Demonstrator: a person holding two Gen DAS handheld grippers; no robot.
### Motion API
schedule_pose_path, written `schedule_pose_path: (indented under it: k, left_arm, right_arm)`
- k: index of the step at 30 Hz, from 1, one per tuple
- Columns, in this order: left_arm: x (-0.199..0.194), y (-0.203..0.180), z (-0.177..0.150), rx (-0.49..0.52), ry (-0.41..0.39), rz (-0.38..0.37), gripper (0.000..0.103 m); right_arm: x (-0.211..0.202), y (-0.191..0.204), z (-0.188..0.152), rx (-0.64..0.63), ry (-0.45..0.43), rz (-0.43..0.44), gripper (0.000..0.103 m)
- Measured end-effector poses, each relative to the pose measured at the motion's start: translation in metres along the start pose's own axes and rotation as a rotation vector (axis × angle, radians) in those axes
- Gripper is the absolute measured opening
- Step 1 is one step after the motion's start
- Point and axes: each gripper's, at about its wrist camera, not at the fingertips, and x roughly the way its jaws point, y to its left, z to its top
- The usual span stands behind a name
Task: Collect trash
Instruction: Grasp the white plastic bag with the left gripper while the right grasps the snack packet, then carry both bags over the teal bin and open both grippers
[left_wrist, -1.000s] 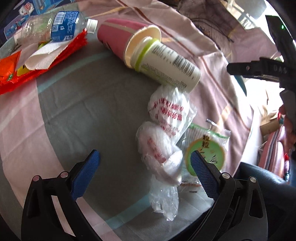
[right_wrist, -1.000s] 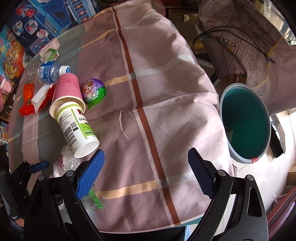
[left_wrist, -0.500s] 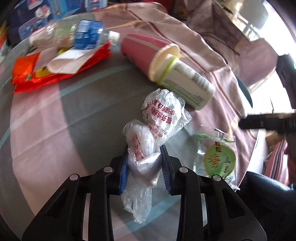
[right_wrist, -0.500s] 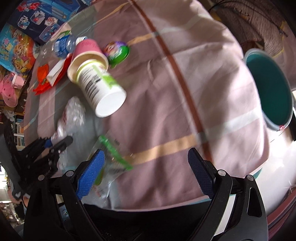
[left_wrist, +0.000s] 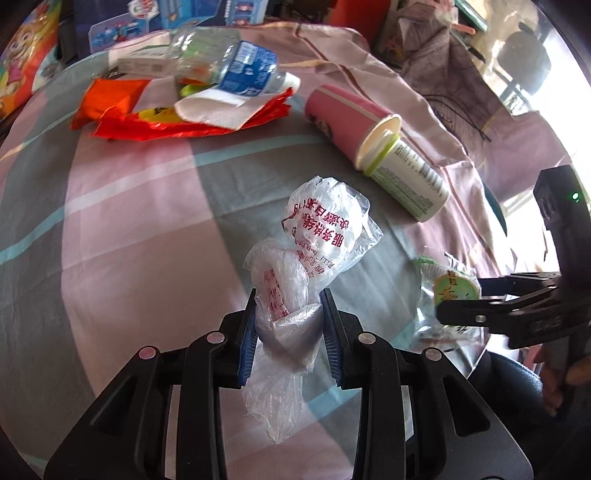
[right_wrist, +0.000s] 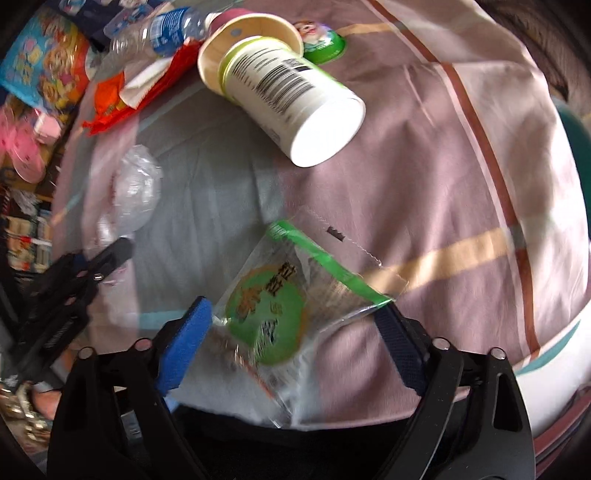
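Note:
My left gripper (left_wrist: 288, 332) is shut on a crumpled clear plastic bag (left_wrist: 325, 225) with red print, pinching its twisted lower part; the bag's top bulges above the pads. From the right wrist view the same bag (right_wrist: 136, 188) and the left gripper (right_wrist: 110, 254) show at the left. The right gripper (right_wrist: 291, 314) stands wide over a clear snack packet with a green round label (right_wrist: 273, 306). Its jaws are closing with the packet between them, and the pads do not press on it. The left wrist view shows this packet (left_wrist: 454, 288) under the right gripper (left_wrist: 461, 299).
A pink paper cup (left_wrist: 351, 118) lies on the checked tablecloth (left_wrist: 129, 221) with a white-and-green cup (left_wrist: 406, 181) stuck in its mouth. Behind them lie a water bottle (left_wrist: 236, 70), a red wrapper (left_wrist: 155, 122) and a tissue. A teal bin (right_wrist: 576, 129) peeks past the table's right edge.
The left jaws went from wide open to shut on the plastic bag and raised it a little. The right gripper swung down and left from the bare cloth to over the green packet.

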Motion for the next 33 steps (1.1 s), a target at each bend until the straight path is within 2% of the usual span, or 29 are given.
schedule_pose_path:
  k: [1,2,5,8,12,15,21,24,30,33]
  left_arm:
    - [0.001,0.003,-0.002,-0.009,0.005,0.003,0.033]
    - [0.0,0.006,-0.004,-0.016,0.009,0.005,0.034]
    - [0.005,0.008,-0.005,-0.031,0.021,0.008,0.036]
    - [0.008,0.006,-0.004,-0.029,0.022,0.012,0.04]
    - [0.007,0.001,-0.003,-0.012,0.006,0.036,0.033]
    - [-0.001,-0.002,0.001,-0.004,-0.02,0.058,0.032]
    - [-0.025,-0.011,0.023,-0.008,-0.065,0.038,0.032]
    - [-0.035,-0.027,0.036,0.003,-0.084,0.002,0.032]
    - [-0.032,-0.096,0.068,0.105,-0.088,-0.072,0.032]
    - [-0.021,-0.145,0.087,0.184,-0.082,-0.098,0.032]
  right_arm:
    - [-0.001,0.007,-0.001,-0.041,-0.032,-0.033,0.073]
    - [-0.002,0.012,-0.001,-0.082,-0.051,-0.066,0.057]
    - [-0.004,0.013,-0.002,-0.086,-0.055,-0.038,0.046]
    - [-0.011,0.008,-0.004,-0.077,-0.065,-0.022,0.04]
    - [-0.031,-0.003,-0.004,-0.068,-0.112,-0.029,0.035]
    - [-0.039,-0.018,-0.002,-0.048,-0.124,-0.008,0.033]
    - [-0.066,-0.056,-0.002,0.002,-0.177,0.035,0.032]
    - [-0.08,-0.072,0.002,0.031,-0.219,0.043,0.032]
    - [-0.116,-0.126,0.008,0.126,-0.324,0.057,0.032]
    - [-0.136,-0.161,0.008,0.186,-0.379,0.053,0.032]
